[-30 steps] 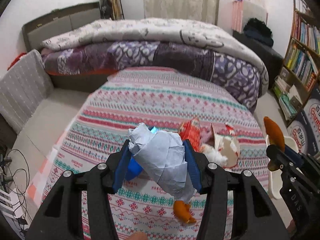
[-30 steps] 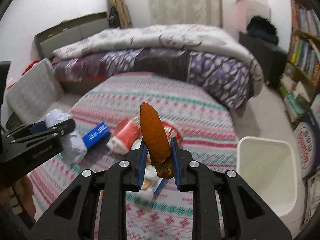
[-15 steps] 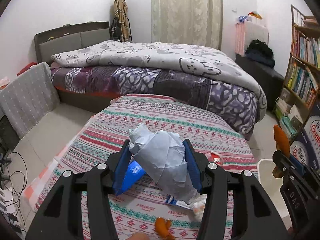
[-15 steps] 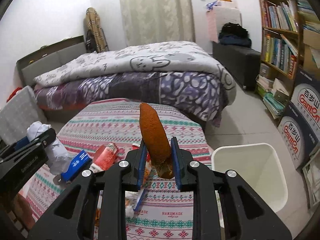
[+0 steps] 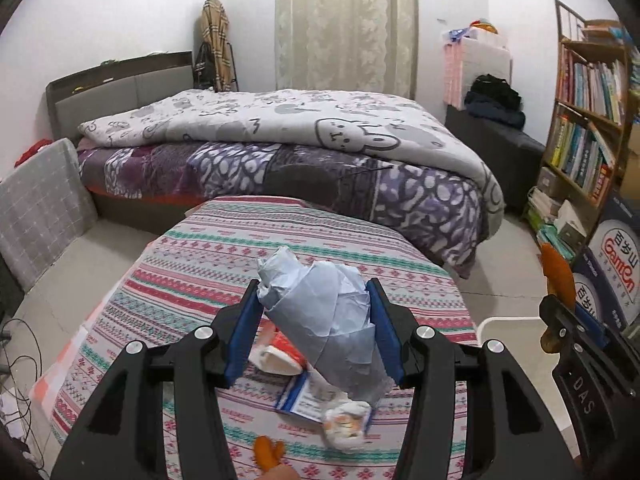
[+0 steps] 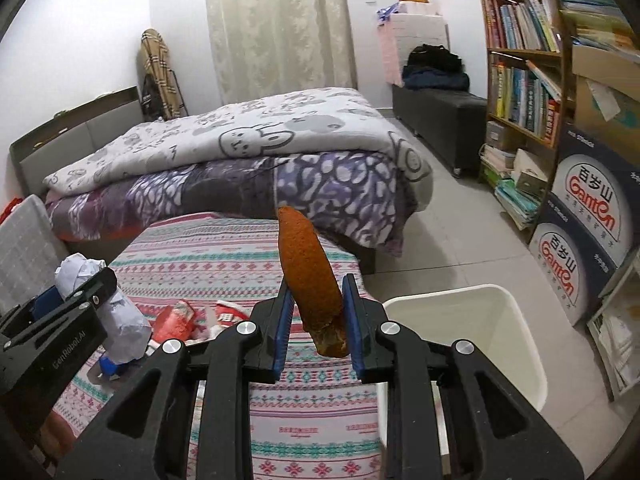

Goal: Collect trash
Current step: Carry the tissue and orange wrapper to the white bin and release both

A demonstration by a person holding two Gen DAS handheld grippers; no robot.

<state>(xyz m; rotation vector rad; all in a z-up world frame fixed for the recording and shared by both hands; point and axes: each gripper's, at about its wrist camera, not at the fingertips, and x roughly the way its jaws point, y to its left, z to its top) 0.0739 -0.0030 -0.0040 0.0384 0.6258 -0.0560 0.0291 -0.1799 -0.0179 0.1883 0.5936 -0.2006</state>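
My left gripper (image 5: pixel 316 328) pinches crumpled paper (image 5: pixel 332 320) above the striped cloth (image 5: pixel 224 256), right gripper (image 6: pixel 316 320) clamps orange peel (image 6: pixel 308 276) beside white bin (image 6: pixel 500 320); boxes (image 6: pixel 580 248) read "Ganten".

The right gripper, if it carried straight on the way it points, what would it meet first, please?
Probably the bed: the right gripper, shut on the orange peel, points over the patterned tablecloth, with the white bin off right.

Crumpled matt pale paper wad (image 5: pixel 328 320) sits between the matt black plastic left claw (image 5: pixel 316 332), its pads smooth blue, while a rough, dull orange peel (image 6: pixel 308 276) contrasts with the smooth white plastic bin (image 6: pixel 516 332) and woven patterned cloth (image 5: pixel 208 256).
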